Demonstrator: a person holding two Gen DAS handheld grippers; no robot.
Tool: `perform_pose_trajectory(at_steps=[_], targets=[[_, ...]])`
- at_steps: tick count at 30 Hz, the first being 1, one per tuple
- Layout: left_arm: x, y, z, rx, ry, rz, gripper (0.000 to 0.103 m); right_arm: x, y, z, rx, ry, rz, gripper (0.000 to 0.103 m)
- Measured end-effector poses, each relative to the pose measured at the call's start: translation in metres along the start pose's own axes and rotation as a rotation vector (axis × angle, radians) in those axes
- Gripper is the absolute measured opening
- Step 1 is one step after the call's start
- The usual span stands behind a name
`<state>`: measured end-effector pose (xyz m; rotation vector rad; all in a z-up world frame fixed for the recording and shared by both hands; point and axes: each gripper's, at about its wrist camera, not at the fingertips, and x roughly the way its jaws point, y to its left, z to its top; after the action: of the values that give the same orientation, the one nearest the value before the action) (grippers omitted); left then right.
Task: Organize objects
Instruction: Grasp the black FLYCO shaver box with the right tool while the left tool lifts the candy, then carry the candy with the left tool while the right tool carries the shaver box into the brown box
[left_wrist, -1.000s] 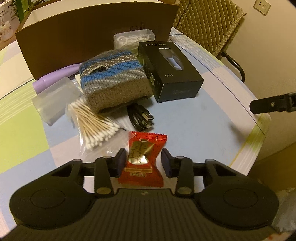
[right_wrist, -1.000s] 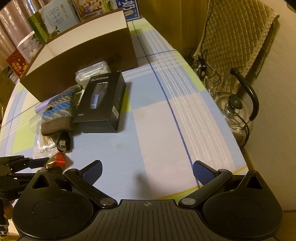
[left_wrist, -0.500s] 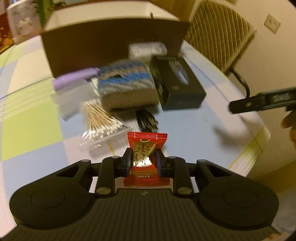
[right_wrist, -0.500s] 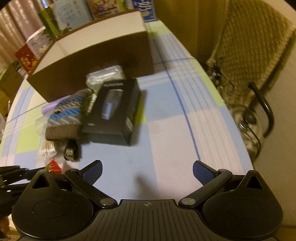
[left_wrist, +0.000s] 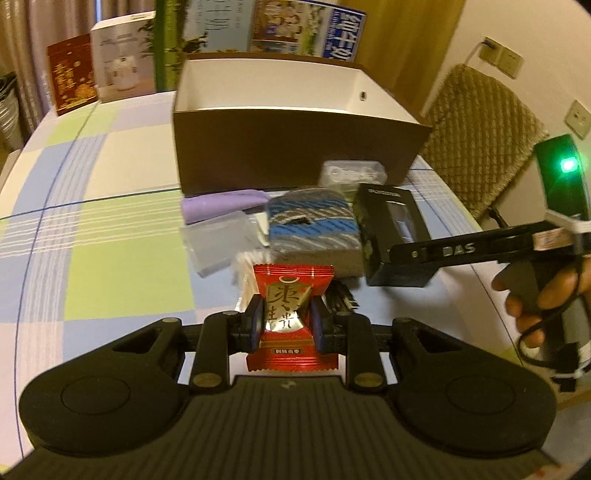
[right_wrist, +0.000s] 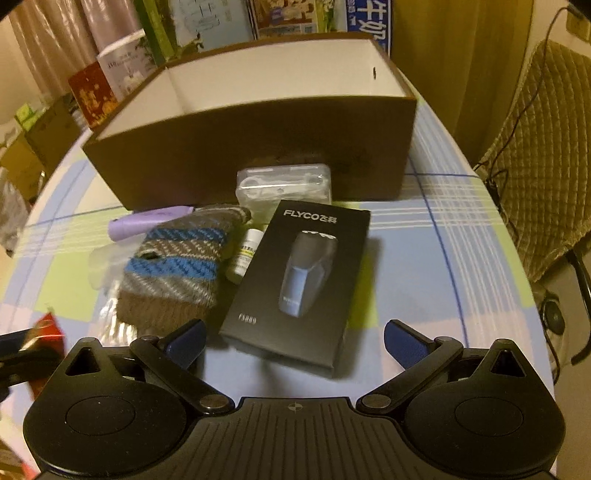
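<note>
My left gripper (left_wrist: 288, 320) is shut on a red candy packet (left_wrist: 291, 319), held up above the table. Behind it lie cotton swabs (left_wrist: 245, 269), a striped knit pouch (left_wrist: 314, 229), a purple tube (left_wrist: 225, 205), a clear plastic case (left_wrist: 218, 242) and a black FLYCO box (left_wrist: 391, 225). The open brown cardboard box (left_wrist: 295, 147) stands at the back. My right gripper (right_wrist: 293, 341) is open, its jaws wide apart just in front of the black FLYCO box (right_wrist: 306, 277). The knit pouch (right_wrist: 177, 269), a small white bottle (right_wrist: 245, 254) and a clear case (right_wrist: 284, 182) lie nearby.
Cartons and books (left_wrist: 122, 70) stand behind the cardboard box (right_wrist: 258, 147). A quilted chair (left_wrist: 484, 133) is at the table's right edge. A hand (left_wrist: 543, 299) holds the right gripper's handle in the left wrist view. The checked tablecloth (right_wrist: 424, 258) is bare at the right.
My left gripper shut on the candy packet and lifted it off the table. The right gripper swung left toward the FLYCO box, staying open.
</note>
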<state>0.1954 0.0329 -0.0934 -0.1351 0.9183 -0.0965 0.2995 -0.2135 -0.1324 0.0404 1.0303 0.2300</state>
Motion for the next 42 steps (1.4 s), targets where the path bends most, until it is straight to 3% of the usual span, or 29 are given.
perform_pose_trajectory(at_steps=[6, 9, 15, 24, 28, 35, 42], targets=[[0.001, 0.007, -0.003, -0.022, 0.008, 0.036, 0.022, 0.021, -0.005, 0.000, 0.027, 0.022, 0.022, 0.082], [0.003, 0.010, -0.004, -0.035, 0.015, 0.047, 0.022, 0.014, -0.015, -0.002, 0.028, 0.037, 0.021, 0.079], [0.007, 0.014, -0.003, -0.064, 0.029, 0.071, 0.022, 0.002, -0.040, -0.003, 0.014, 0.101, 0.003, 0.079], [0.015, 0.011, 0.008, -0.084, 0.027, 0.098, 0.022, 0.018, -0.057, 0.018, 0.000, 0.080, -0.042, 0.084], [0.018, 0.006, 0.014, -0.093, 0.023, 0.116, 0.022, 0.031, -0.057, 0.025, -0.012, 0.097, -0.062, 0.078], [0.020, -0.001, 0.027, -0.098, 0.004, 0.121, 0.022, 0.025, -0.064, 0.025, -0.039, 0.109, -0.020, 0.076], [0.022, -0.007, 0.049, -0.065, -0.025, 0.098, 0.022, -0.011, -0.067, 0.036, -0.027, 0.062, 0.013, 0.076]])
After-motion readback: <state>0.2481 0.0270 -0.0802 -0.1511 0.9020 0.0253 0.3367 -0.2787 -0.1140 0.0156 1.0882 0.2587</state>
